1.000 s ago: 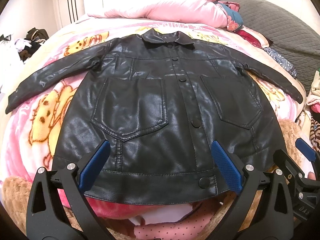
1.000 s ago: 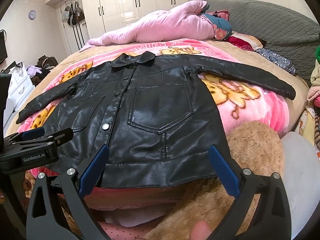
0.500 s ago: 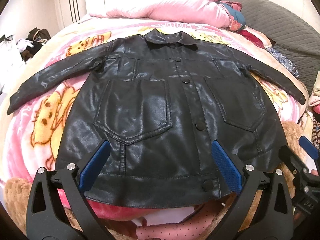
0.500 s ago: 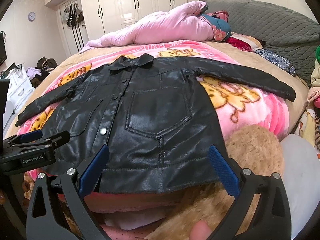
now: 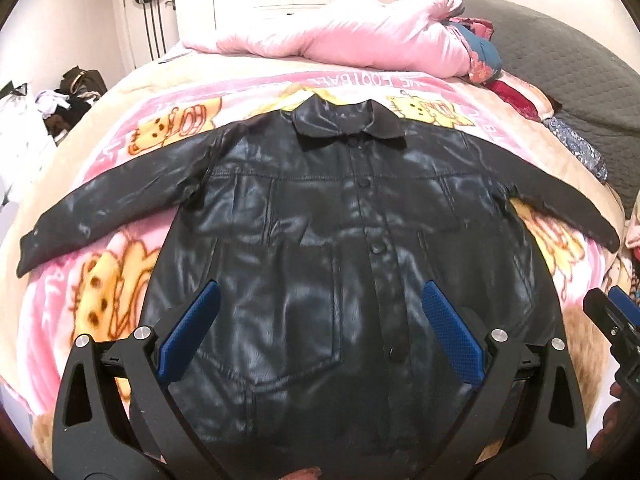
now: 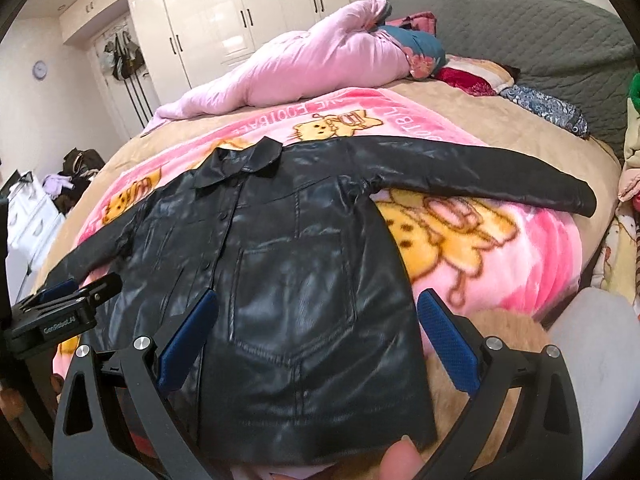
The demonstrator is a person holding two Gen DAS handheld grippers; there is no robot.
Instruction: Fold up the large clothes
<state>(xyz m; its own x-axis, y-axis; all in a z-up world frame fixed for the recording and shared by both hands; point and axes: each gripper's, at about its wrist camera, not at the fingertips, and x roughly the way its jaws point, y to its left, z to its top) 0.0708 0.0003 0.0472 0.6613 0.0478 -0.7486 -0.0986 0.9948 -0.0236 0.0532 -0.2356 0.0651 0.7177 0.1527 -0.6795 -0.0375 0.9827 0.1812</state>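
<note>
**Black jacket spread flat on the bed, both grippers held wide above its hem**

Left wrist view: The black leather jacket [image 5: 320, 248] is seen laid front-up on a pink cartoon blanket [image 5: 100, 280], buttoned down the middle, with the collar [image 5: 346, 122] towards the far side and both sleeves stretched outward. The left gripper [image 5: 318, 330] is held over the lower part of the jacket, its blue-padded fingers [image 5: 188, 332] spread wide with nothing between them but the jacket lying below. Whether the pads are touching the leather cannot be told. A pink quilt [image 5: 344, 34] is piled beyond the collar. At the right edge, part of the right gripper [image 5: 616, 320] is visible.

Right wrist view: The jacket [image 6: 300, 280] is seen from its right side, one sleeve [image 6: 480, 176] extended across the blanket [image 6: 500, 248]. The right gripper [image 6: 318, 330] is spread wide over the pocket and hem area, with nothing clamped. A brown furry item [image 6: 500, 344] is seen beside the hem. The left gripper [image 6: 60, 308] is visible at the left edge, near the other sleeve. White wardrobes [image 6: 240, 12] are seen behind the bed.
</note>
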